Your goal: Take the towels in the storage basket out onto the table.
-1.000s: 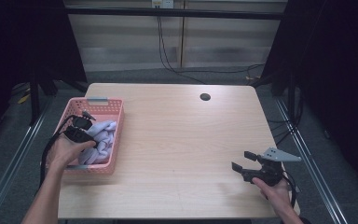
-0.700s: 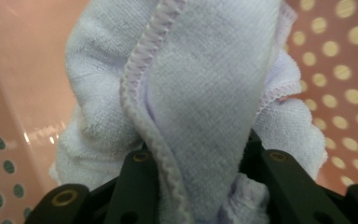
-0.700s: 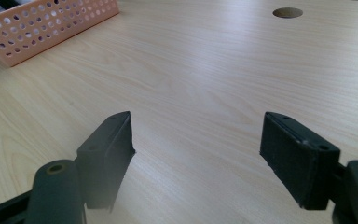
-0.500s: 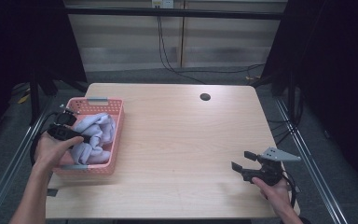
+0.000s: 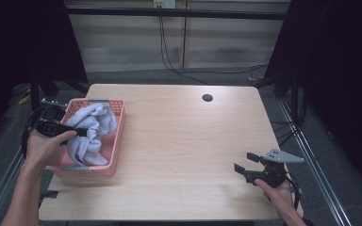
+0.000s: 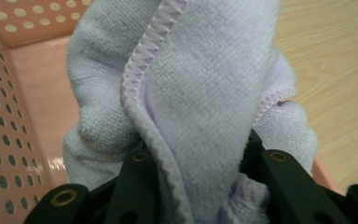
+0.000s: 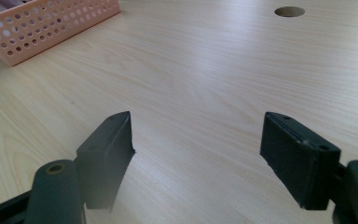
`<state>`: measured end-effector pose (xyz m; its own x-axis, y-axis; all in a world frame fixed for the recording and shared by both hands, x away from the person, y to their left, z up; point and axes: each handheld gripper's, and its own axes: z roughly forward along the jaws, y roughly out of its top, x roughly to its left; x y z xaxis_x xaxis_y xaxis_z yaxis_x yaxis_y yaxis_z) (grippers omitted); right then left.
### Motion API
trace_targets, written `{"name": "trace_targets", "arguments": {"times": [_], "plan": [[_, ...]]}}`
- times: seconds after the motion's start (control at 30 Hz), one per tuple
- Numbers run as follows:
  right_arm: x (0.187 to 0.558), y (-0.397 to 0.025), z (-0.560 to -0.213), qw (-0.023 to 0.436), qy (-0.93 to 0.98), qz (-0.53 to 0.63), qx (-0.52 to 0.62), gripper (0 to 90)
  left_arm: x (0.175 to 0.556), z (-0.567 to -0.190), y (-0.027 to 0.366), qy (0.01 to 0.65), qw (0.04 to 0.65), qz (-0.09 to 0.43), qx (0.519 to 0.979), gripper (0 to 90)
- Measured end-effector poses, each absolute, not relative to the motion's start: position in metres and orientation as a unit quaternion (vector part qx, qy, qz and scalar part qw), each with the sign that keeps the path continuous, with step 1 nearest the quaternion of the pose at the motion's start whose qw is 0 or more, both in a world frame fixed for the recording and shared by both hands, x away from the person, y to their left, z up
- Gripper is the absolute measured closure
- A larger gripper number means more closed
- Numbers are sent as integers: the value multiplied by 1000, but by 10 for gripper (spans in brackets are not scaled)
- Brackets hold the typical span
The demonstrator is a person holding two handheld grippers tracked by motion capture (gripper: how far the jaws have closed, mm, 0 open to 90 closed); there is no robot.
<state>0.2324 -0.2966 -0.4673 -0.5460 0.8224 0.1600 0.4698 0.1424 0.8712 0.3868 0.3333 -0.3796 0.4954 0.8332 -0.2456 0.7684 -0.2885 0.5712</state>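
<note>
Pale lilac terry towel point(image 5: 92, 132) lies bunched in the pink perforated plastic basket point(image 5: 118, 136) at the table's left edge, pinched between the left gripper point(image 5: 78, 132) jaws. Right gripper point(image 5: 246, 162) rests spread wide, well apart, on the light wooden table point(image 5: 184, 141).

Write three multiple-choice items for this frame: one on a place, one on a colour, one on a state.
1. Where does the basket stand?
A. the table's left side
B. its right edge
C. the floor

2. What colour is the towel?
A. green
B. pale lilac
C. black

3. How is the right gripper?
A. shut on the towel
C. open, holding nothing
B. shut on the basket

Answers: 1 A, the high view shows it at the left edge; 2 B, plain in the left gripper view; 3 C, its fingers stand wide apart over bare wood, while the left gripper pinches the towel.
</note>
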Motion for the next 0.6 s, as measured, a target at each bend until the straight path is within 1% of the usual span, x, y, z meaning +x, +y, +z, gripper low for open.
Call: {"name": "trace_targets", "arguments": {"times": [0.17,0.3,0.6], "plan": [[233,-296,-467,182,734,483,441,252,385,-374,338,501,354,38,789,689],[233,-296,-467,182,733,484,442,250,385,-369,338,500,355,42,789,688],[233,-296,-467,181,733,485,441,249,385,-355,336,484,380,44,787,686]]}}
